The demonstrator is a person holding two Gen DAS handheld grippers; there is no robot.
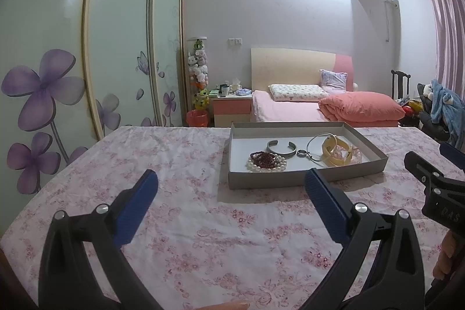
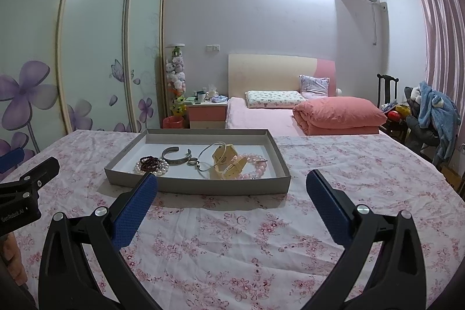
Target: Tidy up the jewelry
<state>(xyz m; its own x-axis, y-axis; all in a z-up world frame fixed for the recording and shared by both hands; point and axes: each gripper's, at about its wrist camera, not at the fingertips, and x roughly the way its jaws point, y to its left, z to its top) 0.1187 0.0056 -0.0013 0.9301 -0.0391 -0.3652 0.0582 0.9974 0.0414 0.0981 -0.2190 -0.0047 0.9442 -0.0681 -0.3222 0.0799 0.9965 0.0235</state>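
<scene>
A shallow grey tray (image 1: 293, 179) (image 2: 200, 186) sits on the floral tablecloth. It holds a pearl bracelet (image 1: 271, 167) (image 2: 162, 170) with a dark red bead bracelet (image 1: 263, 159) (image 2: 151, 161) on it, a silver cuff (image 1: 281, 150) (image 2: 175, 156), a small ring (image 1: 301, 153) (image 2: 191, 162), a thin wire bangle (image 1: 316, 147) (image 2: 209, 159), a yellow strap (image 1: 334, 150) (image 2: 225, 161) and a pink bead bracelet (image 2: 257, 164). My left gripper (image 1: 231, 179) is open and empty, short of the tray's near wall. My right gripper (image 2: 232, 182) is open and empty, just in front of the tray.
The table (image 1: 203, 222) (image 2: 348, 179) is covered in a pink floral cloth. Behind it stand a bed (image 1: 319, 106), a nightstand (image 1: 232, 106), a red bin (image 1: 197, 118), wardrobe doors (image 1: 87, 63) on the left and a chair with clothes (image 2: 430, 112) on the right.
</scene>
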